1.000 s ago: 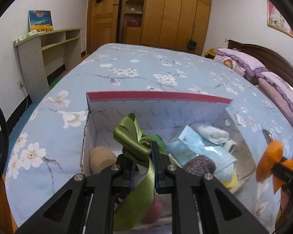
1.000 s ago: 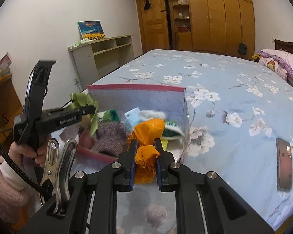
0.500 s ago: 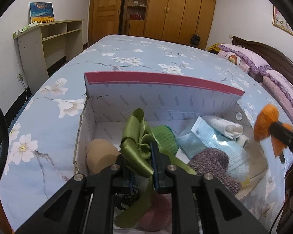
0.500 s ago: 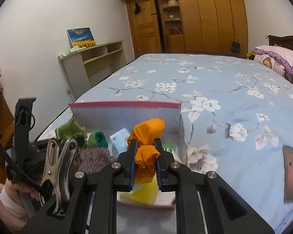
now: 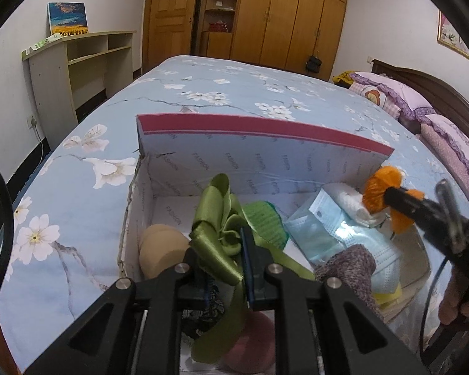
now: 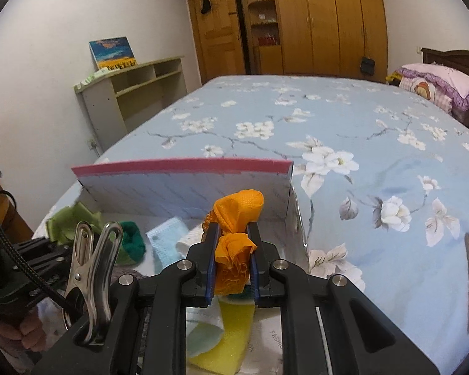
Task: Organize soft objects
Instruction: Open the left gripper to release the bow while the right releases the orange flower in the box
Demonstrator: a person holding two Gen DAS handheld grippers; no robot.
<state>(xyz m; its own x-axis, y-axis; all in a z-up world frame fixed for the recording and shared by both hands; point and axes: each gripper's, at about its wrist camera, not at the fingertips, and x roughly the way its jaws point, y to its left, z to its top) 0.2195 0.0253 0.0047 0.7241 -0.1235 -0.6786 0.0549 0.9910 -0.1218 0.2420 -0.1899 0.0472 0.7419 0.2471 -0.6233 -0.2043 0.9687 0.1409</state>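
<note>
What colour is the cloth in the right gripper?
Orange cloth, clearest in the right wrist view.

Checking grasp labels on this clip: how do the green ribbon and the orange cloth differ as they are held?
The green ribbon is glossy satin, looped into a bow with a tail trailing below the left gripper. The orange cloth is matte, textured and bunched in the right gripper. Both are clamped over the open box.

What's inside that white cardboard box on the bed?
White cardboard box holds a pale blue face mask, green knit piece, tan round sponge, grey-purple knit. Its near floor is covered.
</note>
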